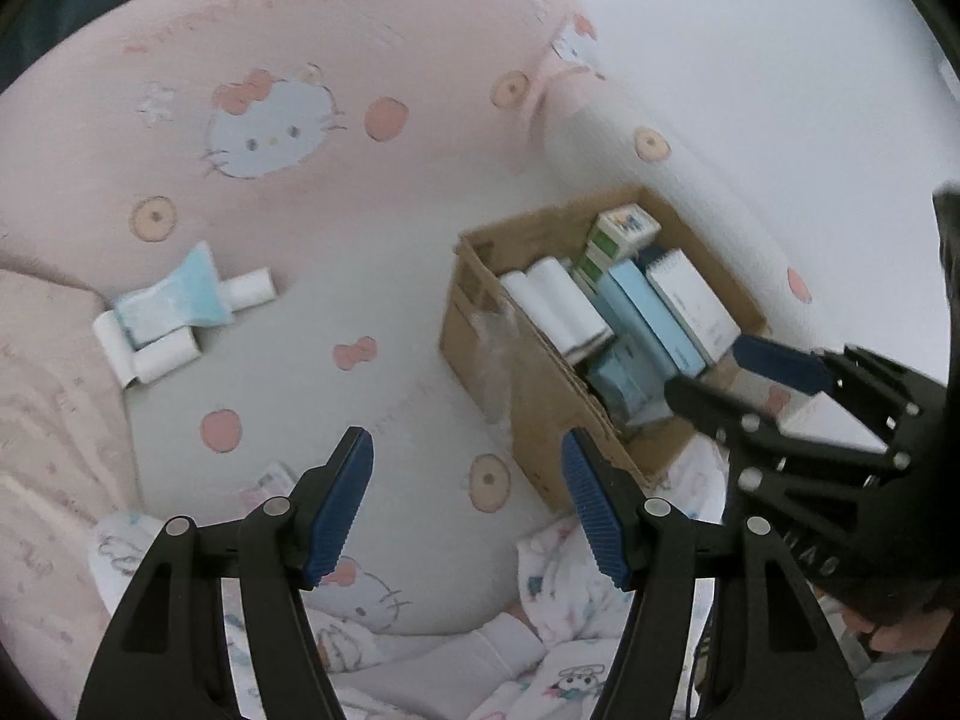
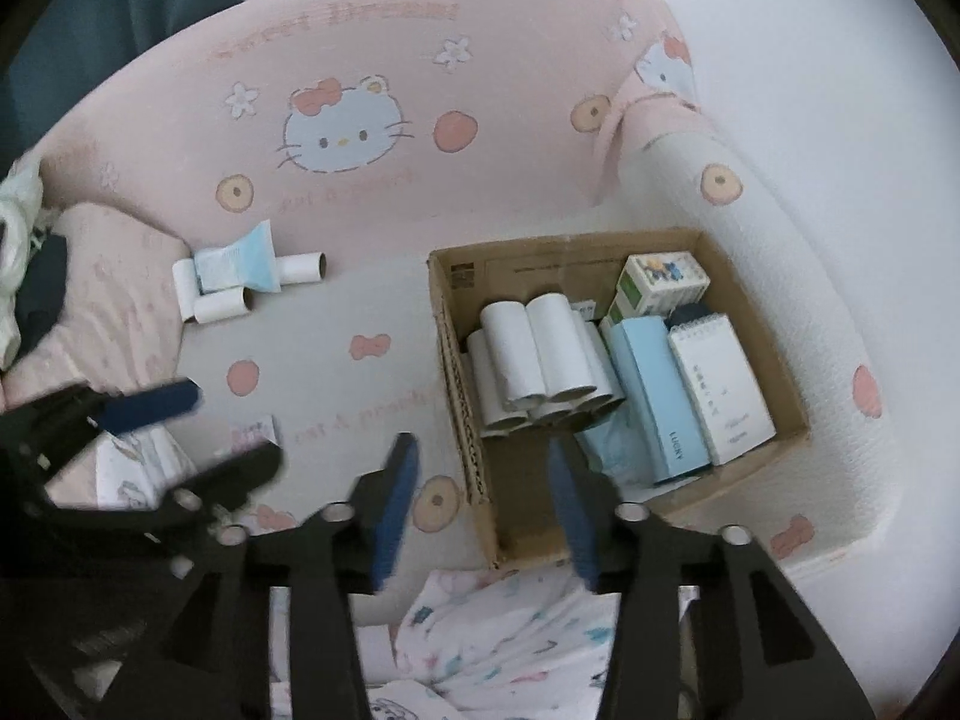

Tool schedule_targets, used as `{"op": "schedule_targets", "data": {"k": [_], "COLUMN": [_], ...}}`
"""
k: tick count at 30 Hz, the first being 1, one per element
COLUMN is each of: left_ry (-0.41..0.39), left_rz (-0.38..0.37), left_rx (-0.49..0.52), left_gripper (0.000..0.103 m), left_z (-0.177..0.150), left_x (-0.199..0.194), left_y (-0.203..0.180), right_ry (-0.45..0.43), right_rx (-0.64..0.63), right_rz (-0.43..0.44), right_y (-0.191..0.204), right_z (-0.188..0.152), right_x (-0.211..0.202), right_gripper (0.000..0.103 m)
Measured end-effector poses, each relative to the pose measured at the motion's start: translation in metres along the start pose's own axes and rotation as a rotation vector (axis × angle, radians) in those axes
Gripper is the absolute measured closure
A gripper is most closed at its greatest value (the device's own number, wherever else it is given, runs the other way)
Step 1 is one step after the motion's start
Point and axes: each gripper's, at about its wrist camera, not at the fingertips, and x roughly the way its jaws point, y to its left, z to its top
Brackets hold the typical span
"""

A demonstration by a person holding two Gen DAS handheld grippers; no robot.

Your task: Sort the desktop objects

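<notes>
White paper rolls (image 2: pixel 219 306): three outside box (image 2: pixel 456 360)

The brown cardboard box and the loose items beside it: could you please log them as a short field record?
surface: pink cartoon-cat bed sheet
container: brown cardboard box, open top
in box: white paper tubes, light blue carton, white spiral notepad, green-and-white small box
still outside: three white paper tubes and a light blue packet, in one cluster
left hand-held gripper: open, empty
right hand-held gripper: open, empty
</notes>
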Motion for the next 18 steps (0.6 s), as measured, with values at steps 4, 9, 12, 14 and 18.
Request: {"op": "schedule_targets", "data": {"k": [4, 9, 12, 14, 18], "left_ry": [-0.058, -0.089, -0.12, -0.126, -0.138], "left_rz": [0.053, 0.062, 0.078, 0.096, 0.102], "left_rx": [0.005, 0.031, 0.067, 0.087, 0.107], "left_gripper": [0.027, 0.025, 0.025, 0.025, 0.025], "left_z": [0.005, 0.008, 0.008, 0.009, 0.011], "left_x": [-0.021, -0.037, -0.045, -0.048, -0.053], "left_y": [0.004, -0.001, -0.009, -0.013, -0.02], "right_ry": [-0.026, -0.054, -0.066, -0.071, -0.082], "right_rx": [-0.07, -0.109, -0.118, -0.124, -0.117], "right_rz": [-0.029, -0.021, 0.003, 0.008, -0.001], "right_y": [0.015, 0.025, 0.028, 0.029, 0.029], "right_z": [0.0, 0.003, 0.002, 0.002, 0.001], "right_x": [-0.01, -0.021, -0.027, -0.03, -0.035], "right_gripper": [0.048, 0.045, 0.045, 0.044, 0.043]}}
